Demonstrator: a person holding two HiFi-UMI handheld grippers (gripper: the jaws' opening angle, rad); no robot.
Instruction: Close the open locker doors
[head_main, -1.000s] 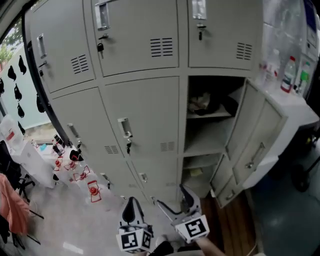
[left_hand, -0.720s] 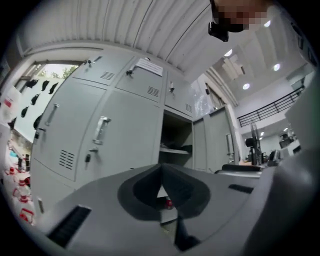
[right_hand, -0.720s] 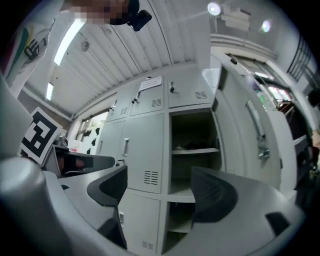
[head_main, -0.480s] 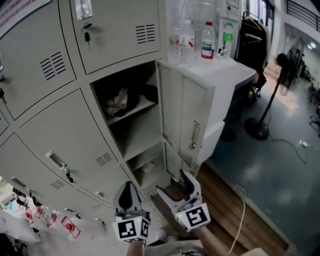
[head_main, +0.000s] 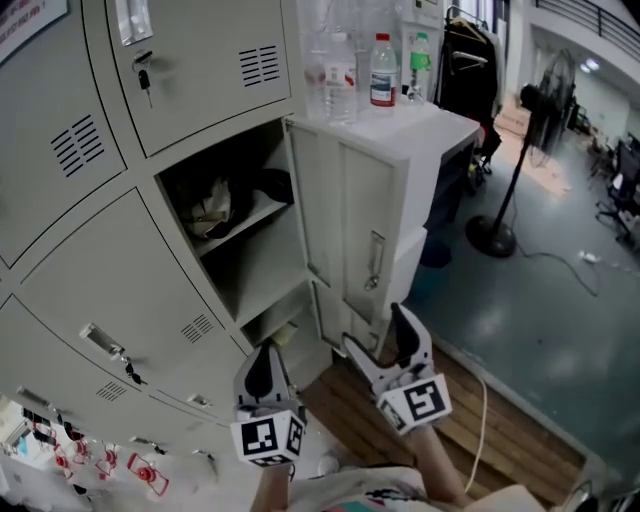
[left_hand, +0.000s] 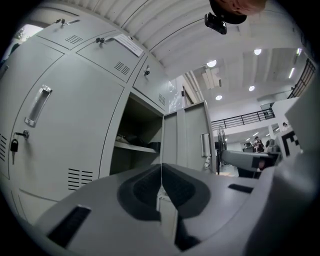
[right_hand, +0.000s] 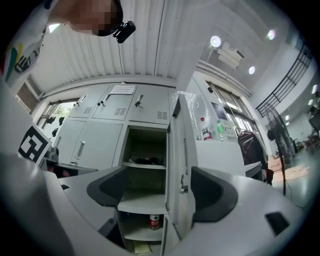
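In the head view, a tall grey locker door (head_main: 345, 215) with a metal handle (head_main: 375, 262) stands swung out from its open compartment (head_main: 245, 250), where dark things lie on a shelf. Below it a lower compartment (head_main: 285, 330) is open too. My right gripper (head_main: 382, 338) is open just under the door's lower edge, not touching it. My left gripper (head_main: 262, 362) is shut on nothing, in front of the lower compartment. The right gripper view shows the door (right_hand: 181, 165) edge-on between the fingers (right_hand: 212, 192), with a red can (right_hand: 154, 221) below. The left gripper (left_hand: 161, 186) points at the compartment (left_hand: 137, 135).
A white cabinet (head_main: 440, 130) stands right behind the open door, with several bottles (head_main: 383, 70) on top. A standing fan (head_main: 512, 190) and a cable are on the grey floor at right. A wooden strip (head_main: 500, 425) runs along the locker base. Closed lockers (head_main: 110, 280) fill the left.
The head view has swung a little further right. My right gripper has risen toward the bottom of the open door. The left gripper has stayed low and shut.
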